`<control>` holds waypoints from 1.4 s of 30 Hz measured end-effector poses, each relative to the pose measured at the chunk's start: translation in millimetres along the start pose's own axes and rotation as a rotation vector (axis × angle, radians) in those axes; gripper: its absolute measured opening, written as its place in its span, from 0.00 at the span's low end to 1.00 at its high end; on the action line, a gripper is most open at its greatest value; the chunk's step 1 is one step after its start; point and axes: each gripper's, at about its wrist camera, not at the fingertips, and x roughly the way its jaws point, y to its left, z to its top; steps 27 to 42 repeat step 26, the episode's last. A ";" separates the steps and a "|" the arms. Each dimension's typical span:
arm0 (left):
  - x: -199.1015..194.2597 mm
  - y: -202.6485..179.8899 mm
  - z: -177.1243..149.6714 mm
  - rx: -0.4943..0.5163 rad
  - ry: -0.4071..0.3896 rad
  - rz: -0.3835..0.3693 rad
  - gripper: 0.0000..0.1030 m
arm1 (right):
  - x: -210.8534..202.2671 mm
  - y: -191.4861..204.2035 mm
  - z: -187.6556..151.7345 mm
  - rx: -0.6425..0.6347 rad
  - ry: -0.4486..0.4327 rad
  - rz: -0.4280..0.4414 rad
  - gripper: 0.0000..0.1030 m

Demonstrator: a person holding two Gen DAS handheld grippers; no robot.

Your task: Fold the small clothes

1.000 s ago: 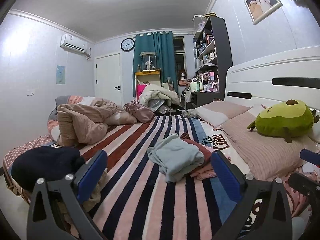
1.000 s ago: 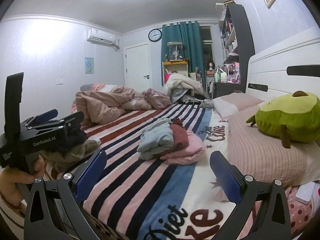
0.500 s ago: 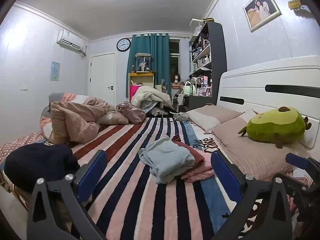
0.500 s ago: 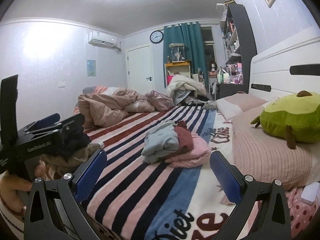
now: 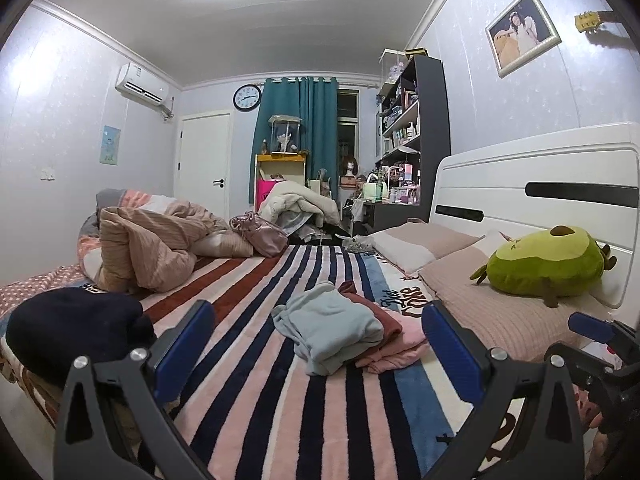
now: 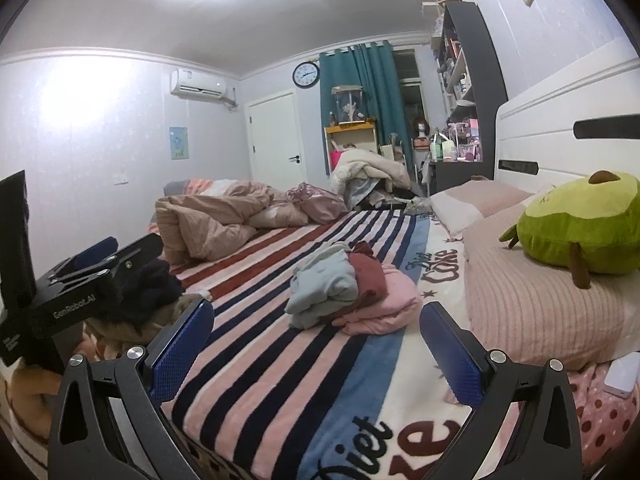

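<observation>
A small pile of clothes lies on the striped blanket point(image 5: 256, 392): a light blue garment point(image 5: 328, 326) on top, a dark red one point(image 5: 380, 314) and a pink one point(image 5: 404, 350) under it. In the right wrist view the same light blue garment point(image 6: 324, 280), dark red garment point(image 6: 368, 272) and pink garment point(image 6: 388, 304) lie mid-bed. A dark navy garment point(image 5: 76, 326) sits at the left bed edge. My left gripper point(image 5: 316, 346) is open, held short of the pile with nothing between its fingers. My right gripper point(image 6: 316, 350) is open too, just before the pile.
A green avocado plush point(image 5: 548, 264) rests on ribbed pink pillows point(image 5: 492, 308) by the white headboard point(image 5: 540, 184). A crumpled beige duvet point(image 5: 148, 248) lies at the far left. A phone point(image 6: 622, 374) lies near the right bed edge. The left gripper's body point(image 6: 84, 276) shows in the right wrist view.
Both cameras have tilted up and shifted slightly, so the clothes pile sits lower and a little nearer in view. Both grippers stay open; no garment has moved.
</observation>
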 end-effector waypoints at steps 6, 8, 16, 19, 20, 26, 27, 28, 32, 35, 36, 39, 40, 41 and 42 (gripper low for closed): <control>-2.3 -1.1 -0.3 0.012 -0.008 -0.004 0.99 | -5.1 -1.9 -3.6 0.023 0.007 -0.017 1.00; -2.2 -0.7 -0.1 0.009 -0.009 -0.008 0.99 | -5.2 -3.7 -3.6 0.021 0.012 -0.029 1.00; -3.4 2.4 2.3 -0.005 -0.011 -0.035 0.99 | -14.2 -1.6 0.3 -0.010 -0.003 -0.055 1.00; -4.0 1.1 2.0 -0.001 -0.010 -0.041 0.99 | -16.1 -3.0 0.2 0.002 -0.005 -0.050 1.00; -4.1 1.1 2.3 -0.001 -0.009 -0.046 0.99 | -16.2 -3.9 0.4 0.002 -0.005 -0.048 1.00; -0.8 -0.8 2.5 0.014 -0.004 -0.042 0.99 | -15.2 -3.6 0.6 -0.004 -0.005 -0.050 1.00; -0.8 -0.8 2.5 0.014 -0.004 -0.042 0.99 | -15.2 -3.6 0.6 -0.004 -0.005 -0.050 1.00; -0.8 -0.8 2.5 0.014 -0.004 -0.042 0.99 | -15.2 -3.6 0.6 -0.004 -0.005 -0.050 1.00; -0.8 -0.8 2.5 0.014 -0.004 -0.042 0.99 | -15.2 -3.6 0.6 -0.004 -0.005 -0.050 1.00; -0.8 -0.8 2.5 0.014 -0.004 -0.042 0.99 | -15.2 -3.6 0.6 -0.004 -0.005 -0.050 1.00; -0.8 -0.8 2.5 0.014 -0.004 -0.042 0.99 | -15.2 -3.6 0.6 -0.004 -0.005 -0.050 1.00; -0.8 -0.8 2.5 0.014 -0.004 -0.042 0.99 | -15.2 -3.6 0.6 -0.004 -0.005 -0.050 1.00; -0.8 -0.8 2.5 0.014 -0.004 -0.042 0.99 | -15.2 -3.6 0.6 -0.004 -0.005 -0.050 1.00; -0.8 -0.8 2.5 0.014 -0.004 -0.042 0.99 | -15.2 -3.6 0.6 -0.004 -0.005 -0.050 1.00; -0.8 -0.8 2.5 0.014 -0.004 -0.042 0.99 | -15.2 -3.6 0.6 -0.004 -0.005 -0.050 1.00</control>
